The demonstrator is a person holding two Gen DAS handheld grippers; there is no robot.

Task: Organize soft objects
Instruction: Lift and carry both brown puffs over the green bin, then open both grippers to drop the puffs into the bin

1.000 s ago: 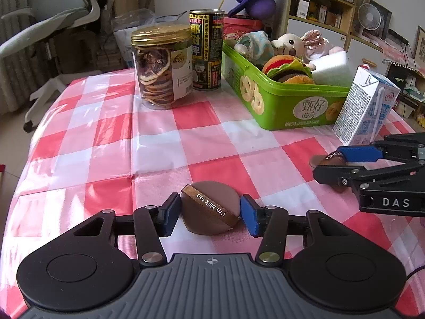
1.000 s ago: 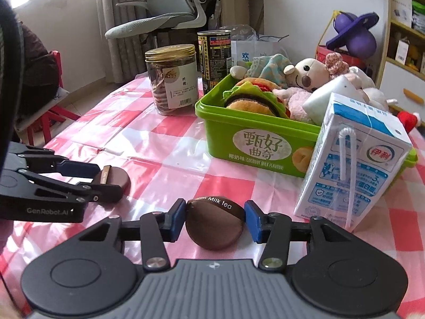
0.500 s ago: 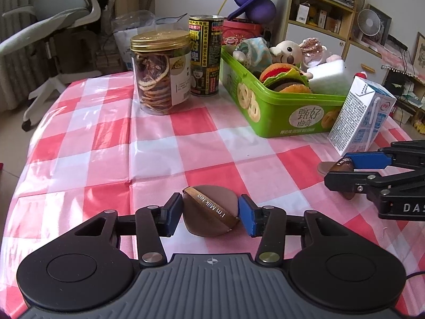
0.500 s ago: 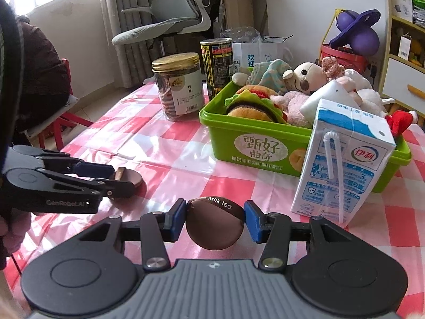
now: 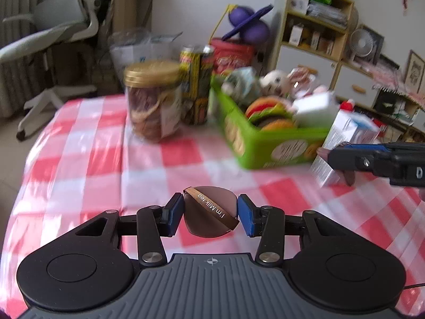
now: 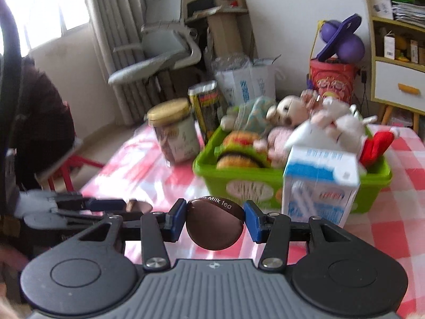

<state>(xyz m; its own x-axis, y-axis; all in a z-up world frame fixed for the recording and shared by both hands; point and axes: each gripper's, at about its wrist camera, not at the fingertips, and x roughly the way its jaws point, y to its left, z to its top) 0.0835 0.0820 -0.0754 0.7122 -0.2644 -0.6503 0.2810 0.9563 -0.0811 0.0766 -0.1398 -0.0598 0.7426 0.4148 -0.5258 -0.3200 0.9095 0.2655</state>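
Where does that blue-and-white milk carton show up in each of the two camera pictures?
Left wrist view: the milk carton is at the right edge, behind the other gripper.
Right wrist view: the milk carton is right of centre, in front of the green bin.
Shared landmark: the green bin of plush toys.

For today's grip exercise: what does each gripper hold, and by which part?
The left gripper clamps a brown "Milk tea" puff by its two opposite side edges. The right gripper holds a second puff the same way.
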